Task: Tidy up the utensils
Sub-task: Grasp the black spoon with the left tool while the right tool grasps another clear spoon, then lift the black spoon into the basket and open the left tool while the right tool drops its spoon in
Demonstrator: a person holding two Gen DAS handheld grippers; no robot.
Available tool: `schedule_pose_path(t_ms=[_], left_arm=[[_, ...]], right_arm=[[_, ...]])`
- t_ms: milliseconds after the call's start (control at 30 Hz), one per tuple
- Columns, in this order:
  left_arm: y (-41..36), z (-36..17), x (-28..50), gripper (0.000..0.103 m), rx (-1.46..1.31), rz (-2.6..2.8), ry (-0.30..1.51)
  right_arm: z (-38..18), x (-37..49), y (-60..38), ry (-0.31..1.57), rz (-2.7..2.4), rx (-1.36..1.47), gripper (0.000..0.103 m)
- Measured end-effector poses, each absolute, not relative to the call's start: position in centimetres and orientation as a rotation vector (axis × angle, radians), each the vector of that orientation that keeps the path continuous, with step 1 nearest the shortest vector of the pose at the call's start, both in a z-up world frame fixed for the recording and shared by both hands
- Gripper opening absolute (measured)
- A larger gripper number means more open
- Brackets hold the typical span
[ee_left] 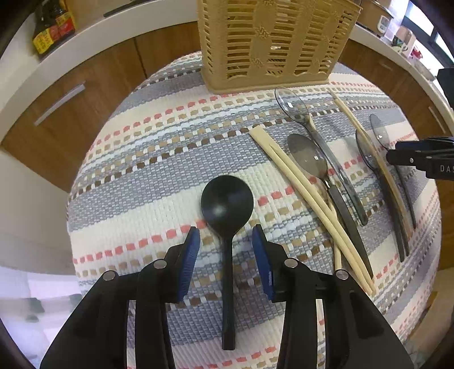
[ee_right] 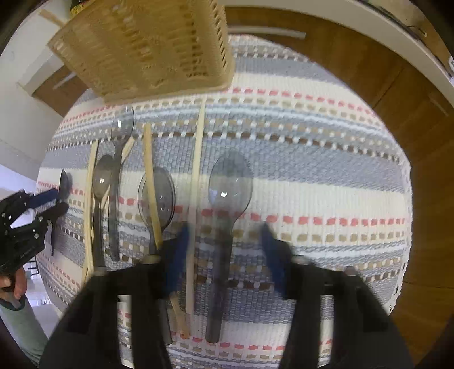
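Note:
A black spoon [ee_left: 227,210] lies on the striped mat [ee_left: 147,181], its handle running between the blue pads of my open left gripper [ee_left: 226,237]. Clear grey spoons [ee_left: 308,159] and cream chopsticks [ee_left: 295,181] lie to its right. A tan slotted utensil basket [ee_left: 272,42] stands at the mat's far edge. In the right wrist view my open right gripper [ee_right: 225,239] hovers over a clear grey spoon [ee_right: 229,187], its fingers astride the handle. A chopstick [ee_right: 197,181] lies just left of that spoon. The basket [ee_right: 147,48] stands beyond. The left gripper [ee_right: 56,203] shows at far left.
Wooden cabinets [ee_left: 85,113] with a white counter [ee_left: 93,37] stand behind the table. Sauce bottles [ee_left: 54,25] stand on the counter at the left. The mat's edges drop off at left and right. The person's hand [ee_right: 14,283] shows at the lower left.

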State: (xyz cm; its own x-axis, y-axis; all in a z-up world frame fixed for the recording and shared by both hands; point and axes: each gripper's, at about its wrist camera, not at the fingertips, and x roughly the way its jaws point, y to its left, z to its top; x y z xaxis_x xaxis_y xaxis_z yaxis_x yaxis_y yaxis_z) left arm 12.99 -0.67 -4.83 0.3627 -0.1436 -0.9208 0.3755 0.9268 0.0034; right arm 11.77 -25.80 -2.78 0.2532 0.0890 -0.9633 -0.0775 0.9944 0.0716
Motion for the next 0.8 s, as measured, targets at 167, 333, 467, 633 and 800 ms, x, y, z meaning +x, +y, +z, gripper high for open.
schedule_pose_path(t_ms=[167,333,467,633,800], left_arm=[[-1.9,-4.7,12.9,0.015,0.262,-0.314,1.14],[-2.1,-3.8,12.5,0.005,0.215,-0.317,1.075],[-0.4,-0.1,12.7,0.004,0.082,-0.325,0.955],[1.2,7.0,12.3,0.004,-0.054,-0.367,0.721],[0.4,12.3,13.5,0.004,-0.084,-0.396,0.529]], right_arm=[[-2.6,11.0,-24.0,1.289,0.062,-0.108,0.012],[-1.2,9.8,-22.5,1.223,0.093,-0.122,0.011],[2.5,8.9,-22.1,1.115,0.168,-0.079,0.011],[9.3,7.9,-21.7,0.905,0.271,-0.034,0.011],[14.2,8.9,-19.9,0.71,0.305,-0.009,0.011]])
